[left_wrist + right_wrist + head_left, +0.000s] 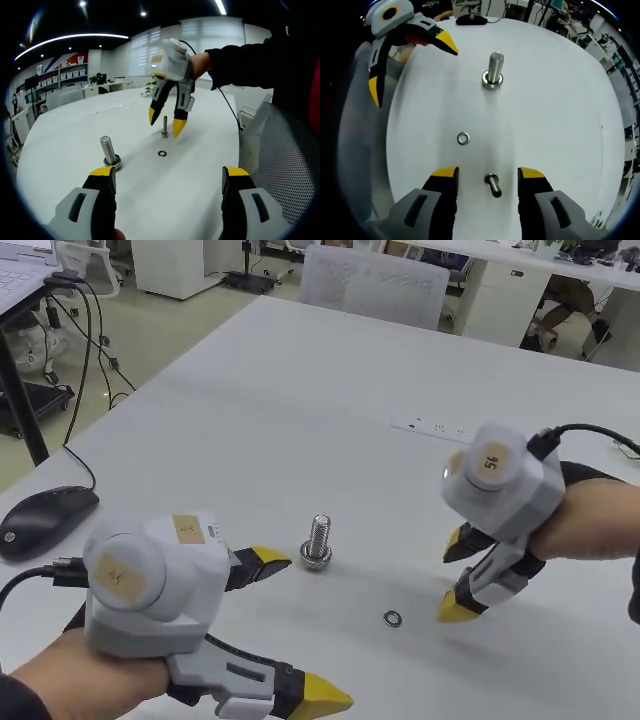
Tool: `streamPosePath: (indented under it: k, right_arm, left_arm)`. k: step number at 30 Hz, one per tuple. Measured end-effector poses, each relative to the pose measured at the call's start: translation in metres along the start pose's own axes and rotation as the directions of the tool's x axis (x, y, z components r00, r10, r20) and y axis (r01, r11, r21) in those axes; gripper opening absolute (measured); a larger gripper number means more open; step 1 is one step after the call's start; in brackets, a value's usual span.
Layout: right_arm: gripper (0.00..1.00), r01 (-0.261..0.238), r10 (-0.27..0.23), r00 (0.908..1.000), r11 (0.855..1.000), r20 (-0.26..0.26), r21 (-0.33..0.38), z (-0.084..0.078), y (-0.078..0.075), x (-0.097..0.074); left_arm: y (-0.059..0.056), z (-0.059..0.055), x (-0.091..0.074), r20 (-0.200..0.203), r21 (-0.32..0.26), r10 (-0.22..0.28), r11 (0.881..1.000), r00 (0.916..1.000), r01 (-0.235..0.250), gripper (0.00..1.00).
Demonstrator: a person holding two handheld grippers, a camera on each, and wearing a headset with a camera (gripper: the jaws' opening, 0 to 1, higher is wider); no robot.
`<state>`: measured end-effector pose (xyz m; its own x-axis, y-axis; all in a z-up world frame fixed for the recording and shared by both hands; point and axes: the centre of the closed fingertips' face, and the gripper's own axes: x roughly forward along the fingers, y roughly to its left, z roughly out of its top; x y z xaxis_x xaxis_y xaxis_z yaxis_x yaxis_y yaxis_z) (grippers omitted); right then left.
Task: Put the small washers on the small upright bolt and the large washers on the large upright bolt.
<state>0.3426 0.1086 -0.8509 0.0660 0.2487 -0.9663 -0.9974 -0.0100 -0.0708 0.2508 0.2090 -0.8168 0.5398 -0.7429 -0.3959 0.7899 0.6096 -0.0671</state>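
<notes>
The left tongs (168,173) are wide open and hold nothing. They sit at the bottom of the left gripper view. The right tongs (488,173) are open too, with no washer in them. Their two yellow tips stand on either side of the small bolt (492,184), low in the right gripper view, and do not touch it. A little up and left of there, one small washer (463,138) lies flat on the white table (560,100), all by itself. So that one is not on its bolt yet. Near the top of that view stands the large bolt (494,67), with a ring (492,81) around its foot. That looks like a large washer already on. I cannot tell how many are there. I think the job is nearly done.
</notes>
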Motion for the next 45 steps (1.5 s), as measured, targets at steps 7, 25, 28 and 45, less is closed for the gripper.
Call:
streamPosePath:
  k: [7,25,28,45]
  right_arm:
    - [0.51,-0.019,0.019,0.9998,0.999,0.007,-0.038,0.011,0.003,0.002]
    - [0.51,-0.072,0.071,0.9974,0.993,-0.012,-0.096,0.031,0.022,0.014]
    - [0.50,-0.080,0.078,0.9966,0.991,-0.024,-0.109,0.033,0.026,0.019]
    - [0.48,-0.120,0.112,0.9911,0.985,-0.073,-0.121,0.032,0.036,0.034]
  left_arm:
    - [0.001,0.001,0.000,0.002,0.000,0.001,1.000,1.0000,-0.001,0.88]
    - [0.001,0.002,0.000,0.006,0.001,0.001,1.000,1.0000,-0.001,0.87]
    - [0.001,0.002,0.000,0.007,0.001,0.002,1.000,1.0000,-0.002,0.87]
    - [0.000,0.001,-0.003,0.015,-0.007,0.009,1.000,0.9998,-0.009,0.87]
